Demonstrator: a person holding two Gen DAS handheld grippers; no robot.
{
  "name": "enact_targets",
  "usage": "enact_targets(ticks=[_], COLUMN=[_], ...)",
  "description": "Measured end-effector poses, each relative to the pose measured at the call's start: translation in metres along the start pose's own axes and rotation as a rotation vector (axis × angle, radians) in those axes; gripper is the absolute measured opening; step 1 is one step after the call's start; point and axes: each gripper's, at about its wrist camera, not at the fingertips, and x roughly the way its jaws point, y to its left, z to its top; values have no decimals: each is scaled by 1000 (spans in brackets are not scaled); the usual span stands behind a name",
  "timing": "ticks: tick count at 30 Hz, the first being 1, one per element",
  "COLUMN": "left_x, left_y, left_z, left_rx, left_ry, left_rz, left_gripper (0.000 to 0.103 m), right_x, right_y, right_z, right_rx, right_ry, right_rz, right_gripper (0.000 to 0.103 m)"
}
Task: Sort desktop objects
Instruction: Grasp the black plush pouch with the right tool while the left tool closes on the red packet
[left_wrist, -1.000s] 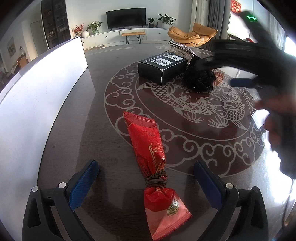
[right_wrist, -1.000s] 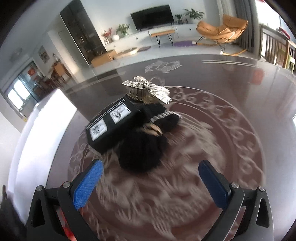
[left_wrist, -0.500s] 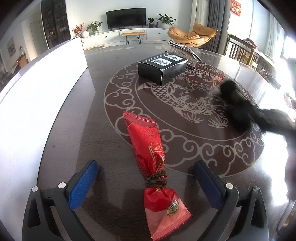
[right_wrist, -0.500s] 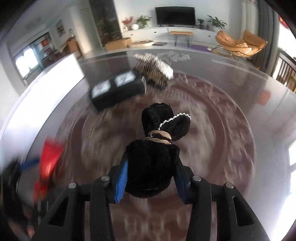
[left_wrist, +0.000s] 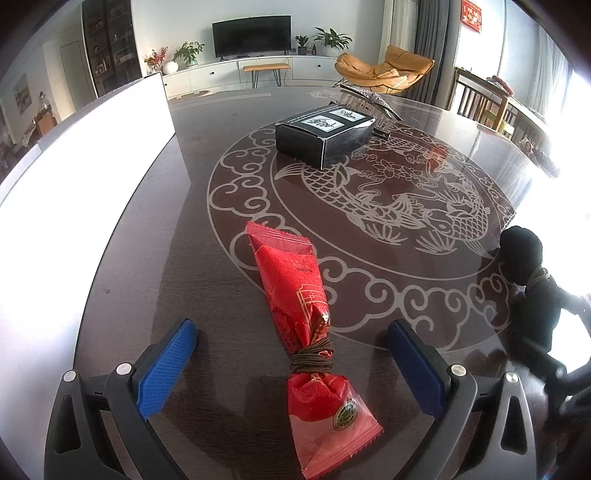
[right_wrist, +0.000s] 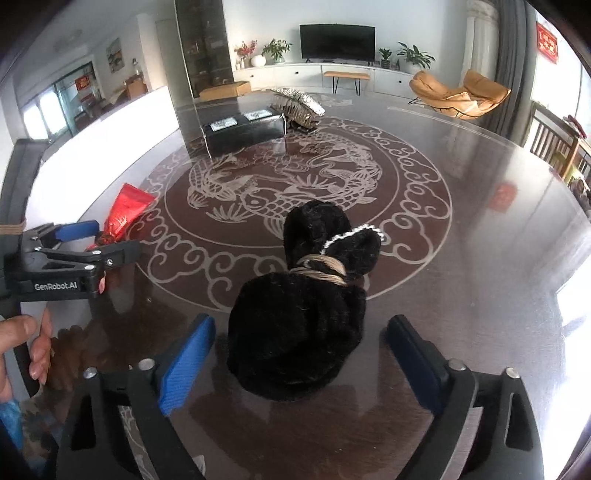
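The black pouch (right_wrist: 299, 317) lies on the table (right_wrist: 480, 229) between the right gripper (right_wrist: 299, 354) pads — jaws opening, clear of it. If withdrawal snags the fabric, the pouch drags. The left gripper (left_wrist: 291, 365) stands spread around the red packet (left_wrist: 306, 317) — closing off-centre could skew it.

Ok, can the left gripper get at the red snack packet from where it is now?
Probably yes. The left gripper stands open with the red snack packet lying lengthwise between its fingers, touching neither. Nothing covers the packet; the black pouch sits apart, between the opening right gripper's fingers.
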Motion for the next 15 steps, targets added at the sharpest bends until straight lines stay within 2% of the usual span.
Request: enact_targets(ticks=[2, 15], left_x=[0, 0], left_y=[0, 0], left_z=[0, 0], left_rx=[0, 0], left_ry=[0, 0], left_rz=[0, 0], left_gripper=[103, 103], right_x=[2, 3], right_y=[4, 2], right_z=[1, -1], right_rx=[-21, -13], right_ry=[7, 8], right_rz=[-21, -15], right_gripper=[103, 103])
